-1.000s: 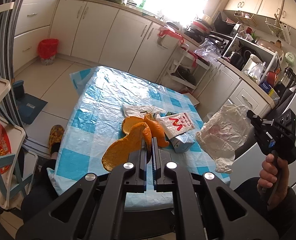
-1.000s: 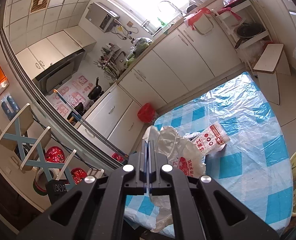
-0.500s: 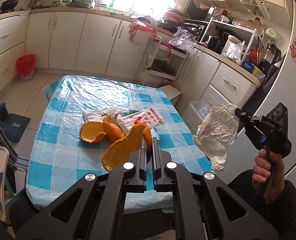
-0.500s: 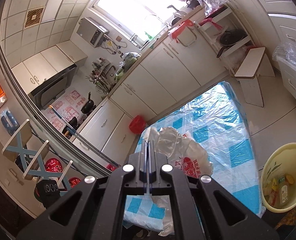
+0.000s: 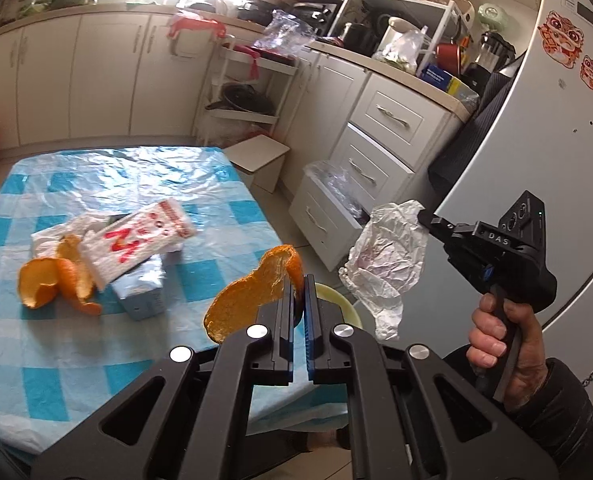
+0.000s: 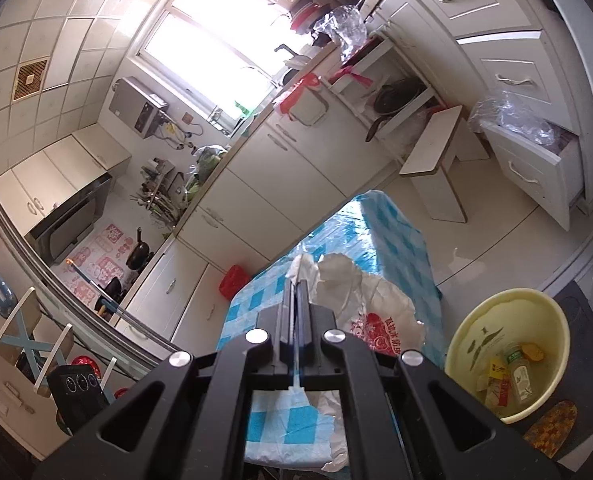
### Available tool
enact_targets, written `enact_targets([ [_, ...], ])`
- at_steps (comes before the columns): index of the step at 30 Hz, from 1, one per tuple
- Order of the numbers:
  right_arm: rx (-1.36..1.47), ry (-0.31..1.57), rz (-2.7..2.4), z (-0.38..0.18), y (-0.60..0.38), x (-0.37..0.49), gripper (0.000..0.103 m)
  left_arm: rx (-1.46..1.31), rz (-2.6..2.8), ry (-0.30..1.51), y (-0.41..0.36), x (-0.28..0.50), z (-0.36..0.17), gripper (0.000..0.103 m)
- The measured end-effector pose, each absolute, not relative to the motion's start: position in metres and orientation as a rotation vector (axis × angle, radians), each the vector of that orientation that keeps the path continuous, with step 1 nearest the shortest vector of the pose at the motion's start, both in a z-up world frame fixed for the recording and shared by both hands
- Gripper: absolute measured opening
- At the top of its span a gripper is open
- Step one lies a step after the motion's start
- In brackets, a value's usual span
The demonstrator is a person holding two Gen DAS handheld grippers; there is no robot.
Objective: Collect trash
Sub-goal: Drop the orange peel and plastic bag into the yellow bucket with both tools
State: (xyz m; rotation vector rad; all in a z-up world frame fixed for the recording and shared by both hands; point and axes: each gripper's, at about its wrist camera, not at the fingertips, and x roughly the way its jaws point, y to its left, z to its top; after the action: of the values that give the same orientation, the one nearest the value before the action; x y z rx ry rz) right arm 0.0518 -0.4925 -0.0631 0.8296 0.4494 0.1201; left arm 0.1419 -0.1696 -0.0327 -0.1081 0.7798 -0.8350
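Observation:
My left gripper [image 5: 298, 286] is shut on a large orange peel [image 5: 248, 296] and holds it in the air past the table's right edge. My right gripper [image 6: 296, 286] is shut on a crumpled white plastic bag [image 6: 370, 312] with red print; it also shows in the left wrist view [image 5: 388, 256], hanging off the table's side. A yellow trash basin [image 6: 508, 350] holds several scraps on the floor; its rim peeks out behind my left fingers [image 5: 336, 300]. More orange peel [image 5: 52, 280], a red-and-white packet [image 5: 136, 238] and a silver-blue carton [image 5: 140, 286] lie on the table.
The table has a blue-and-white checked plastic cloth [image 5: 108, 184]. A white stool [image 5: 256, 160], an open drawer with plastic wrap [image 5: 336, 196], cabinets and a fridge [image 5: 536, 128] stand to the right. A red bin [image 6: 234, 282] is by the far cabinets.
Both grippers have swung right, away from the table, carrying the peel and the bag. The yellow basin has come more fully into the right wrist view.

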Motion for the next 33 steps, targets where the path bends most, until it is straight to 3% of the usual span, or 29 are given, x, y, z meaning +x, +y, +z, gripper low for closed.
enact_targets([
  [14, 0.976, 0.744, -0.120, -0.144, -0.555, 0.071, 0.003, -0.138, -1.005, 0.999, -0.336, 0.165, -0.105, 0.004],
  [15, 0.989, 0.748, -0.139, -0.146, -0.557, 0.071, 0.007, -0.134, -1.001, 1.018, -0.345, 0.167, -0.113, 0.004],
  [16, 1.001, 0.748, -0.155, -0.147, -0.558, 0.070, 0.027, -0.129, -0.994, 1.034, -0.352, 0.170, -0.120, 0.004],
  [18, 1.007, 0.719, -0.185, -0.142, -0.562, 0.065, 0.052, -0.113, -0.974, 1.062, -0.365, 0.174, -0.132, 0.004],
  [22, 0.993, 0.680, -0.199, -0.132, -0.564, 0.061, 0.055, -0.090, -0.932, 1.124, -0.383, 0.180, -0.155, 0.006],
  [27, 1.004, 0.653, -0.192, -0.129, -0.565, 0.058, 0.056, -0.080, -0.908, 1.138, -0.388, 0.182, -0.160, 0.039],
  [33, 0.983, 0.630, -0.198, -0.124, -0.563, 0.059, 0.059, -0.082, -0.923, 1.146, -0.386, 0.185, -0.156, 0.058],
])
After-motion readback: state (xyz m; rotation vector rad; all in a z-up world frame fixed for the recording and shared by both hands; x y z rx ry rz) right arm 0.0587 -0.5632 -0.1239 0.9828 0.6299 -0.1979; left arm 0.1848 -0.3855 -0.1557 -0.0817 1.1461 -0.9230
